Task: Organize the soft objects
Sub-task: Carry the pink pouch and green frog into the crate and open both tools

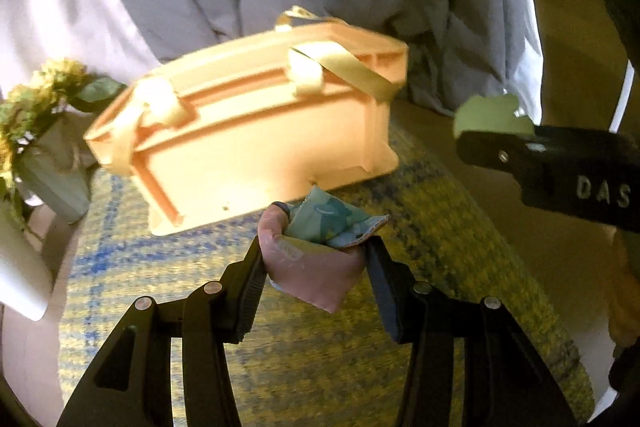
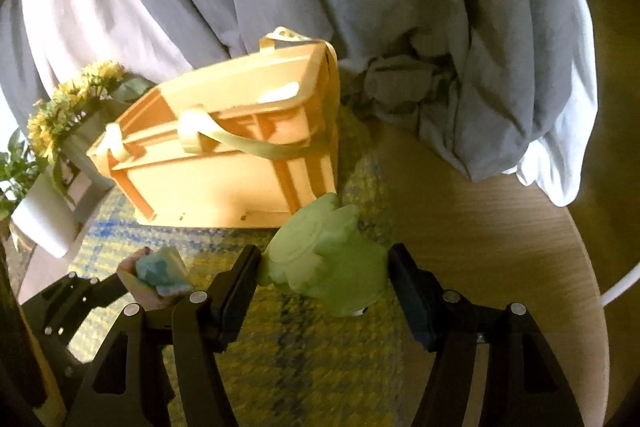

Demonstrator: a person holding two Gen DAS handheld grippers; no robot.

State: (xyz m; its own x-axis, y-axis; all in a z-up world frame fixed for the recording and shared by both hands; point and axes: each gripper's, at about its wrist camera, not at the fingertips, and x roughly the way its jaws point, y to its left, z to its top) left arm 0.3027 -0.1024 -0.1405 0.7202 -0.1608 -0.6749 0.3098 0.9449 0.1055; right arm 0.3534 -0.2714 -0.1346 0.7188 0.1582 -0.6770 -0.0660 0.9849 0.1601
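Note:
My left gripper is shut on a pink and teal soft toy, held above the rug just in front of a cream plastic basket with fabric handles. My right gripper is shut on a green soft toy, held near the basket's right front corner. The right gripper and its green toy show at the right of the left wrist view. The left gripper with its toy shows at the lower left of the right wrist view.
A yellow and blue rug lies on a wooden floor. Grey bedding hangs behind the basket. Yellow flowers in a pale vase and a white pot stand at the left.

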